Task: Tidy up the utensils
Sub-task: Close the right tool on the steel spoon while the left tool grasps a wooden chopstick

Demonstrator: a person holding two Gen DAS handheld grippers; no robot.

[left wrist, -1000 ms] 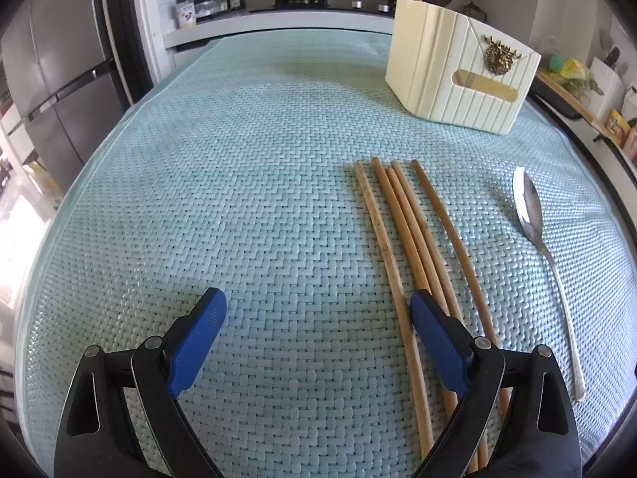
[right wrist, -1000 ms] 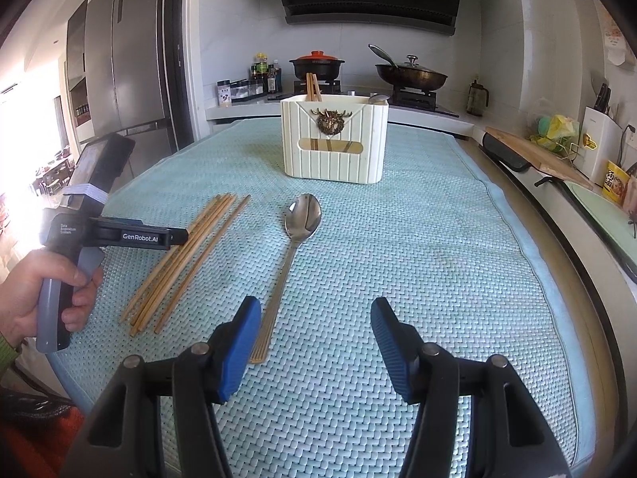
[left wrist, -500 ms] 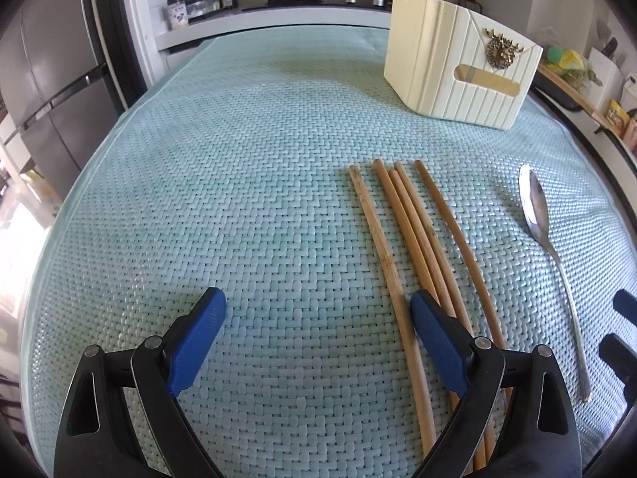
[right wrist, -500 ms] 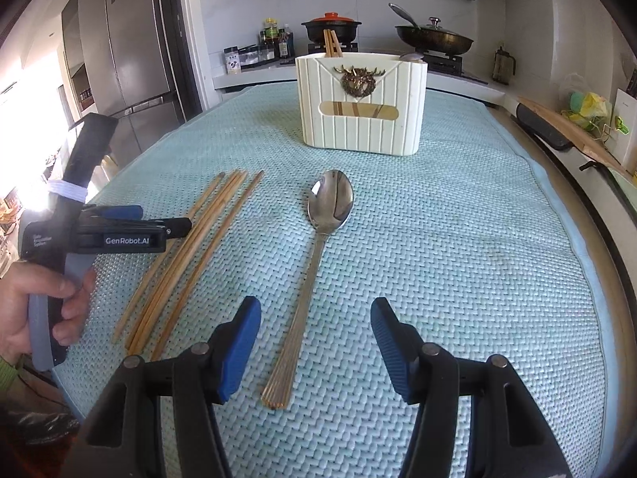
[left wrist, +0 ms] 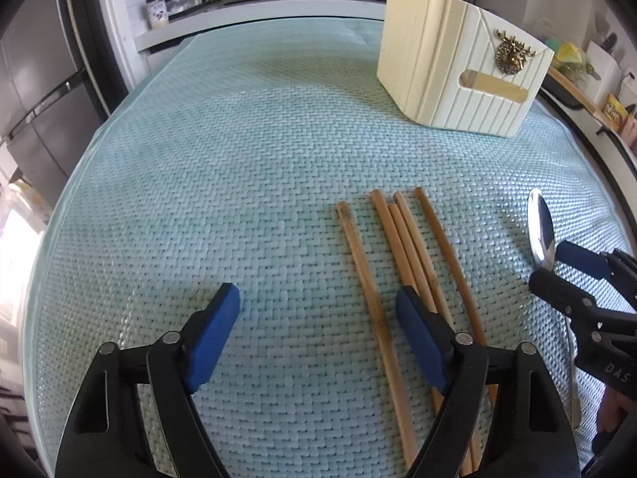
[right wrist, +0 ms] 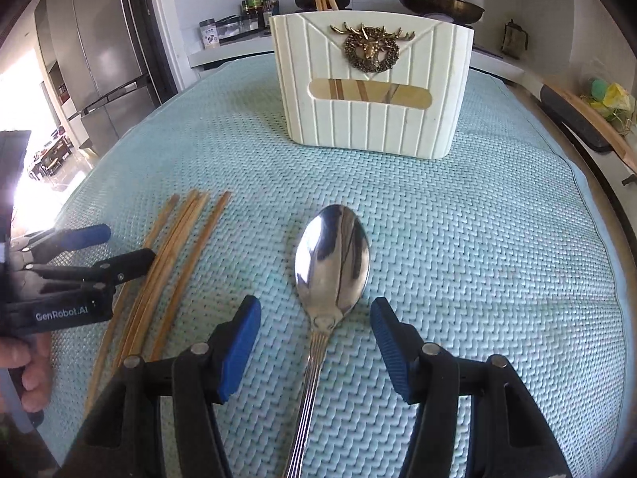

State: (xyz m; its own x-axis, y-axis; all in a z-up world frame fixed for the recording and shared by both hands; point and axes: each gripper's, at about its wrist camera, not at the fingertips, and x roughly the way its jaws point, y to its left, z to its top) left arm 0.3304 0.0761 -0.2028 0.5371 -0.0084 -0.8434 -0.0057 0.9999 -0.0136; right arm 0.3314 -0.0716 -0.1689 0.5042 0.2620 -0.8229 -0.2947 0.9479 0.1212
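Spoon [right wrist: 332,263]: flat on the green mat [right wrist: 477,259], neck between the wide-apart jaws of the right gripper [right wrist: 314,318], untouched. Chopsticks [left wrist: 402,247]: five, loose on the mat, beside the left gripper [left wrist: 318,310], jaws wide. Holder [right wrist: 372,83]: upright behind, chopsticks inside.

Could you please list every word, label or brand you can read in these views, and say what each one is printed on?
"GenRobot.AI": on the side of the left gripper, seen from the right wrist view.
"DAS": partial lettering on the body of the right gripper, cut off at the frame edge.
Labels on the spice jars and bottles on the back counter: too small to read.
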